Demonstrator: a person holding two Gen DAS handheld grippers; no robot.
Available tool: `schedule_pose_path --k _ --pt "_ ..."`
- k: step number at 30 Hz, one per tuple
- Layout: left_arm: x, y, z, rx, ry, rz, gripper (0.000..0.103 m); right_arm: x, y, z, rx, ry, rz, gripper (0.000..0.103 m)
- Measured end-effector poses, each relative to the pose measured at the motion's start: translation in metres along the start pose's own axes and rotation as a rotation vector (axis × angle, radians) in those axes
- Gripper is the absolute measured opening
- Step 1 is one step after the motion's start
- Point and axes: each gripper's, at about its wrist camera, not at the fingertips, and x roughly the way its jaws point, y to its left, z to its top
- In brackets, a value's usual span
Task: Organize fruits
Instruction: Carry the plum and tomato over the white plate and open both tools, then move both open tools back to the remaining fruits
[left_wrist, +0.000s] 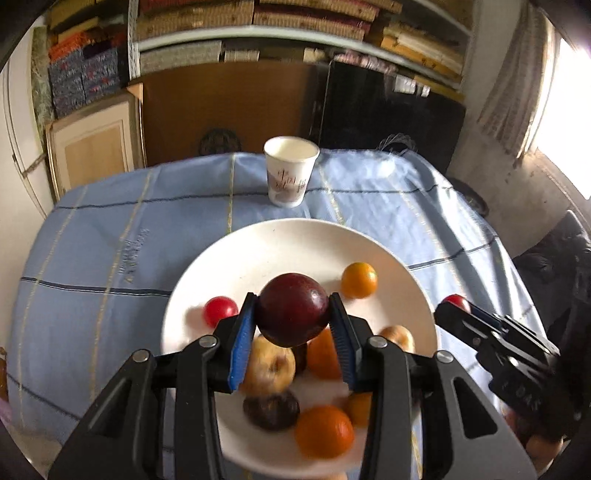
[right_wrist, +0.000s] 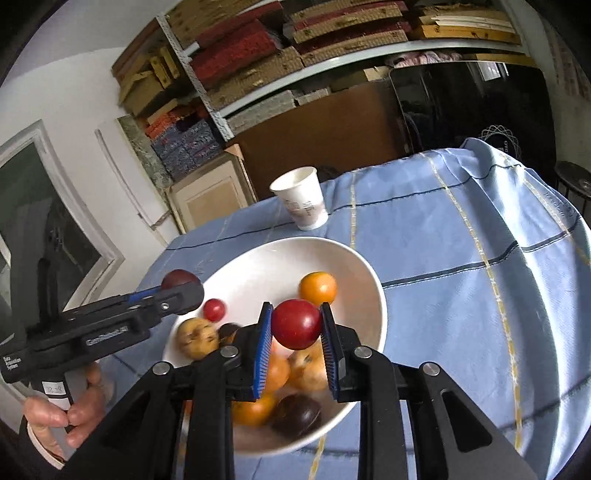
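Tools — left tool grips dark plum, right tool grips red fruit — one each.

The plum is glossy and smooth. The tablecloth is matt woven cloth — the cup looks like paper.

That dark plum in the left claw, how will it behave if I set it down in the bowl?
The dark plum looks round and smooth, so it will probably roll downhill in the sloped white bowl toward the other fruit. Its glossy skin may slip between the left claw pads if loosened slowly.
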Motion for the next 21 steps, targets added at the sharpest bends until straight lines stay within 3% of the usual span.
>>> schedule_pose_path --k 10,11,12,15,21 --pt "0.05 -0.002 0.013 0.0 0.065 0.017 0.039 0.036 -0.022 0.006 0.022 0.057 -0.026 0.029" --pt "0.049 -0.002 0.013 -0.004 0.065 0.015 0.043 0.035 -0.022 0.005 0.024 0.057 -0.031 0.035" --pt "0.045 -0.002 0.013 -0.008 0.053 0.009 0.057 0.033 -0.022 0.005 0.025 0.058 -0.028 0.039" --pt "0.013 -0.001 0.011 -0.014 -0.039 0.01 0.084 0.019 -0.019 0.007 0.033 0.045 0.001 0.043" --pt "-0.074 -0.006 -0.009 0.033 -0.163 0.02 0.098 -0.026 0.01 0.002 -0.028 0.017 0.066 0.053"
